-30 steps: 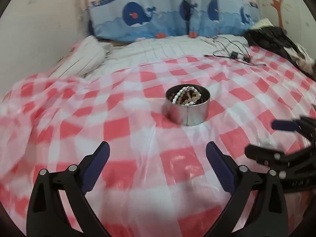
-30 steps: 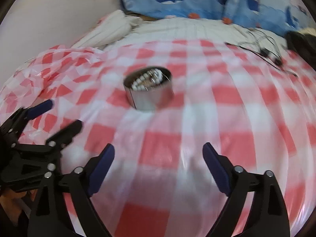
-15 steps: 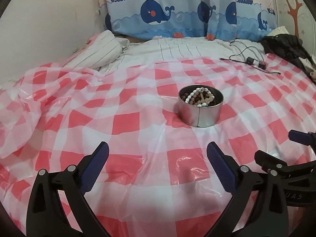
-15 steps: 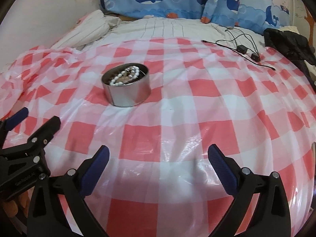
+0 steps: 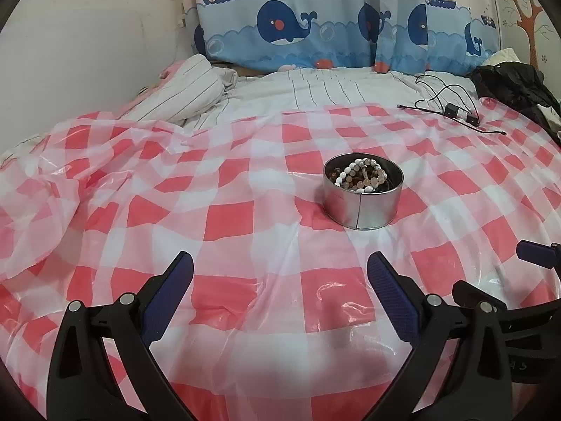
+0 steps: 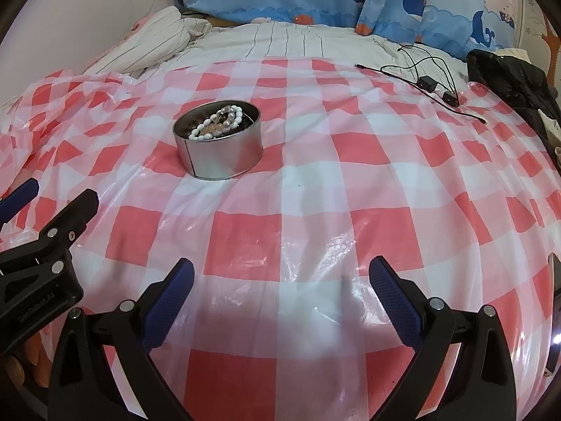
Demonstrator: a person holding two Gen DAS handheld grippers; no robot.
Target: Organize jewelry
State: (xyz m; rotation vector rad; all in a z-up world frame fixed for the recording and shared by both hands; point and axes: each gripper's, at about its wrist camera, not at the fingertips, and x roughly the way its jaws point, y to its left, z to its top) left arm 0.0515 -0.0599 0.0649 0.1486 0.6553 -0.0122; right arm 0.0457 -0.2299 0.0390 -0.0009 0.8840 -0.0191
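Covering the bed, a checked plastic sheet (image 5: 224,217) carries the metal tin (image 5: 363,194) of bead bracelets (image 5: 361,175), unobstructed. Black clothing (image 6: 519,80) and a charger cable (image 6: 427,82) lie beyond — clearest in the right view. Left gripper (image 5: 280,284) and right gripper (image 6: 280,284) gape wide, empty.

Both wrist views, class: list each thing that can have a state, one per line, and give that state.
Left gripper: open, empty, above the cloth.
Right gripper: open, empty, above the cloth.
Tin: upright, lidless, standing on the cloth.
Bead bracelets: heaped inside the tin.
Checked cloth: spread over the bed, crumpled at its left edge.
Cable: loose, tangled, on the bed.
Black jacket: crumpled at the bed's right edge.
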